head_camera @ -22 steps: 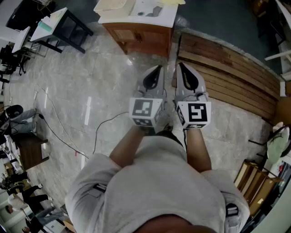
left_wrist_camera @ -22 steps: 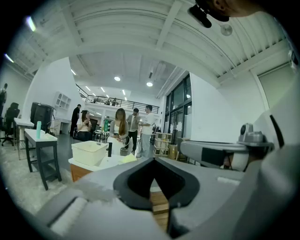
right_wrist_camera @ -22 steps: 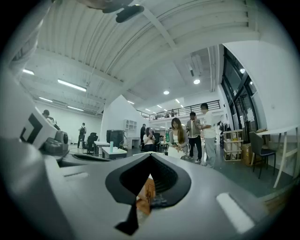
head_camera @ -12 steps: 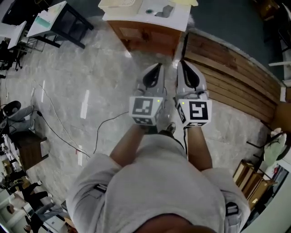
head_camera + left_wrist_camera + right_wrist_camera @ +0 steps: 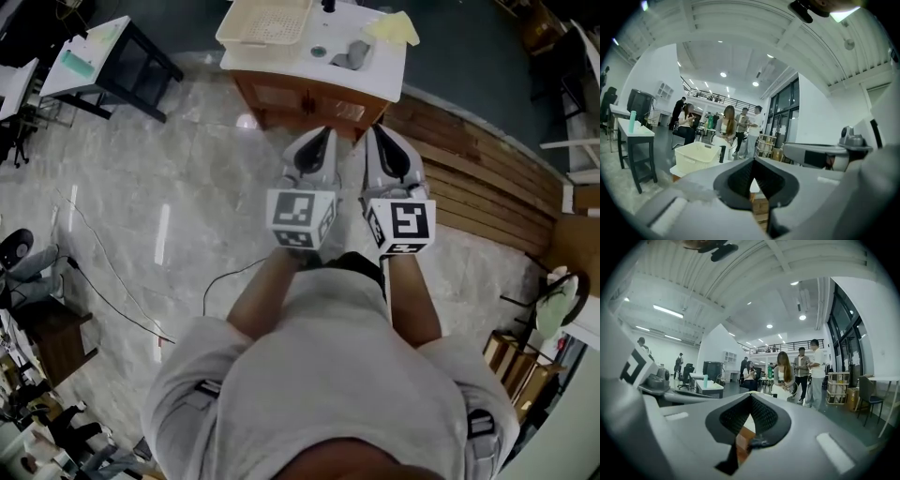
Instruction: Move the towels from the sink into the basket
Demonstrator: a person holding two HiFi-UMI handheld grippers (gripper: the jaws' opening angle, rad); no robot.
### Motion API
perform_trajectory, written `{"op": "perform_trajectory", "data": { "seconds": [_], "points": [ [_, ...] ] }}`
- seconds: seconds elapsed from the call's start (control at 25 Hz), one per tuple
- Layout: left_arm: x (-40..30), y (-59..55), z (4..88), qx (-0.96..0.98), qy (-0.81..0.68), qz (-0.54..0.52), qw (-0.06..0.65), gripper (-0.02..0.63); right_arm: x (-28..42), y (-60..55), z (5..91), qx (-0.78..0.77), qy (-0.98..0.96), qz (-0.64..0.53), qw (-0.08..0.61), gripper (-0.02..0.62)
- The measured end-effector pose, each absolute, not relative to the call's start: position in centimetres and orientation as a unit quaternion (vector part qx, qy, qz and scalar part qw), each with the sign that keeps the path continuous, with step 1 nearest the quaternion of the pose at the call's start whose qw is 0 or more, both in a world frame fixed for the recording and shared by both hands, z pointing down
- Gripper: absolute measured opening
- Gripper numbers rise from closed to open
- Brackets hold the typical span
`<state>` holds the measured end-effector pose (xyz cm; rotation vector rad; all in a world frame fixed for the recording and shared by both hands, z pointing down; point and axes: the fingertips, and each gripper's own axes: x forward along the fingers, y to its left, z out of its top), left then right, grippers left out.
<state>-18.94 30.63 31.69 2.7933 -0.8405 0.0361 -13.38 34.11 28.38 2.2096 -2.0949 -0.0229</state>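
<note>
1. Facing a brown wooden cabinet with a white sink top, I judge the task not yet begun. The cream perforated plastic basket sits on the top's left end and looks empty.
2. A crumpled grey cloth towel lies beside the drain, in the basin as far as I can tell. A pale yellow cloth towel rests at the top's right back corner. Both are still to be moved.
3. My left gripper and right gripper hang side by side, level, over the pale stone-look floor. They are well short of the sink and touch neither towel.
4. Each gripper's own view shows its jaws pressed together at the tips with nothing between them, so both are empty.
5. Next, I reckon, I must close the distance, spread one pair of jaws and take the grey towel first, since it is the nearer one.
</note>
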Motion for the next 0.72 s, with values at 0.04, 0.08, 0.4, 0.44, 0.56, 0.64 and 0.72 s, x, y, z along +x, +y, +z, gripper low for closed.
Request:
{"op": "perform_trajectory", "data": {
  "seconds": [0.04,0.08,0.4,0.44,0.56,0.64,0.72],
  "points": [
    [-18.8,30.1,31.7,0.952,-0.284,0.012,0.115,0.02,-13.4,33.4,28.3,0.725,-0.687,-0.009,0.052,0.006],
    [-18.6,29.5,31.7,0.952,-0.281,0.011,0.117,0.02,-13.3,32.7,28.2,0.726,-0.686,-0.008,0.055,0.006],
    [-15.7,24.5,33.9,0.952,-0.278,0.033,0.12,0.02,-9.8,27.4,29.8,0.727,-0.684,0.008,0.055,0.006],
    [-15.1,23.7,34.3,0.952,-0.279,0.038,0.118,0.02,-9.2,26.4,30.2,0.726,-0.686,0.011,0.053,0.006],
    [-12.9,20.8,35.1,0.952,-0.281,0.053,0.112,0.02,-7.1,23.2,31.1,0.721,-0.692,0.019,0.045,0.006],
    [-11.2,18.6,35.4,0.951,-0.283,0.061,0.11,0.02,-5.5,20.9,31.5,0.717,-0.696,0.022,0.044,0.006],
    [-9.1,16.5,35.9,0.949,-0.285,0.07,0.114,0.02,-3.5,18.8,31.9,0.713,-0.699,0.028,0.045,0.006]
  ]
}}
